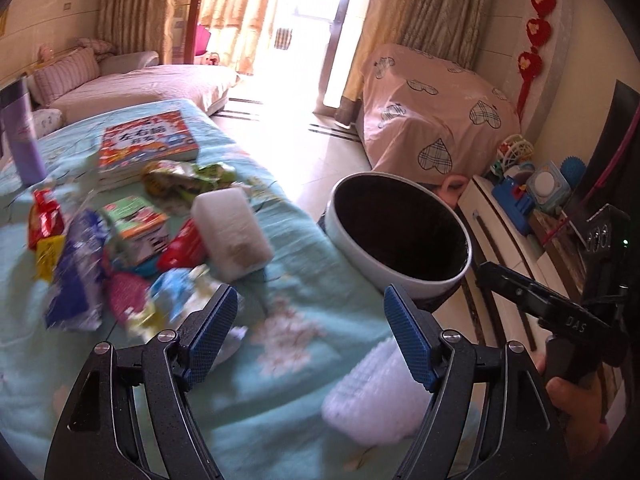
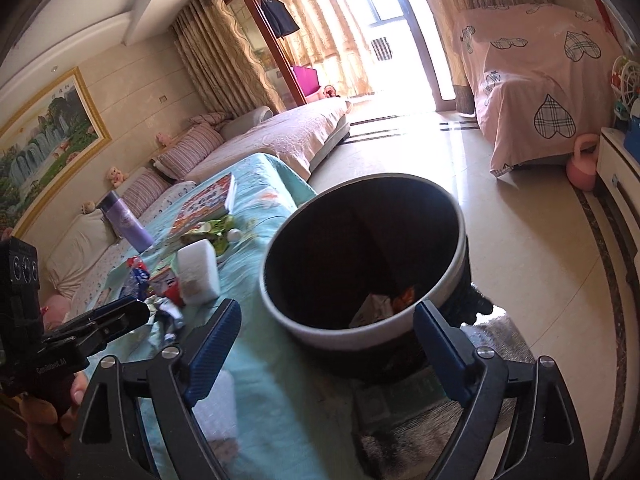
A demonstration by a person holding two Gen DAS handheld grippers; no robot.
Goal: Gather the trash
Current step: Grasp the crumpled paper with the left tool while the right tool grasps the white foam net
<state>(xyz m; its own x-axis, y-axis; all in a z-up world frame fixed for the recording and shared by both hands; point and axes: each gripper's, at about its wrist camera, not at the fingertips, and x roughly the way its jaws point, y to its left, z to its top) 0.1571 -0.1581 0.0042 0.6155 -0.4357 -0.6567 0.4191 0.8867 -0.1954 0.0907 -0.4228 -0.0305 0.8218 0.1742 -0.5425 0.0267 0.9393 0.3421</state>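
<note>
Bubble wrap (image 1: 372,396) beside left hand-held gripper (image 1: 310,330)

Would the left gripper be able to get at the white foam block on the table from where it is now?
Probably yes. The left gripper is open and empty over the blue cloth, and the white foam block lies just ahead with bare cloth between them; wrappers crowd only its left side.

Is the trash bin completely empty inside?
No: in the right wrist view, the trash bin already holds a pale carton piece and an orange scrap at its bottom.
</note>
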